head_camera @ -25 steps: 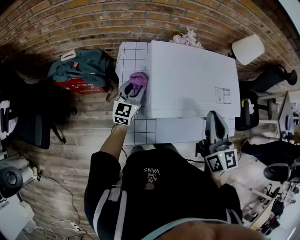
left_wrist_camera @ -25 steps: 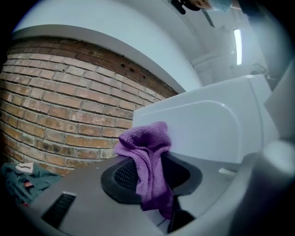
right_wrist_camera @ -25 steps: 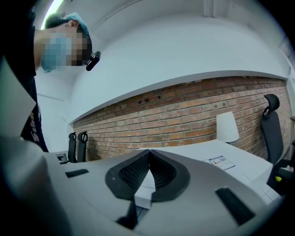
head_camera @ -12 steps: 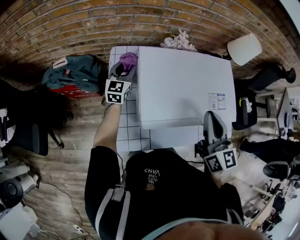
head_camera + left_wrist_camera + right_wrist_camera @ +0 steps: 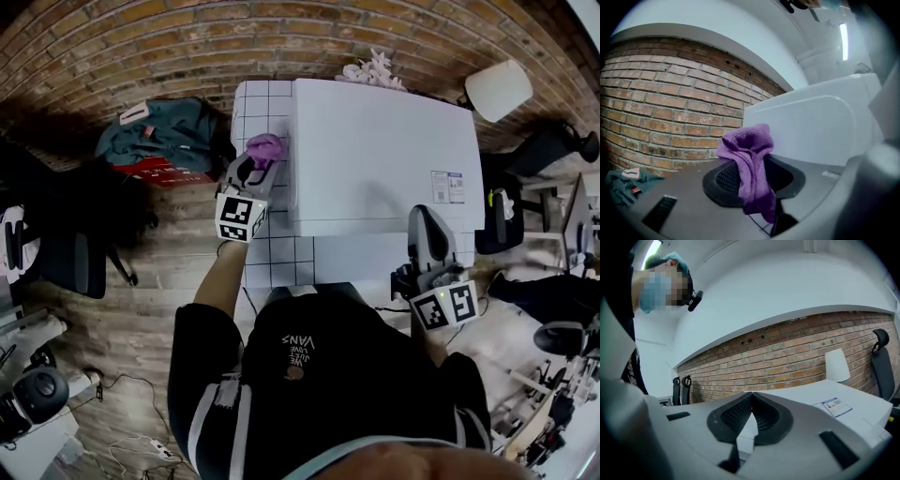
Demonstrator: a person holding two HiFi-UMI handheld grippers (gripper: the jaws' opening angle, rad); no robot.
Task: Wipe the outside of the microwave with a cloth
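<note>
The purple cloth is pinched in the left gripper's closed jaws, against the left side of the white microwave, which sits on a tiled table. The right gripper, jaws together and empty, is at the microwave's near right edge.

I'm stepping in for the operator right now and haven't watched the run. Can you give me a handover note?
Left gripper: shut on the purple cloth, which is at the left side of the white microwave, near its top edge.
Right gripper: shut, empty, by the microwave's front right corner.
Done: the cloth is at work on the left side; the pictures don't show which faces are already wiped.
Left: probably finish the left side, then do the top, front and right.
</note>
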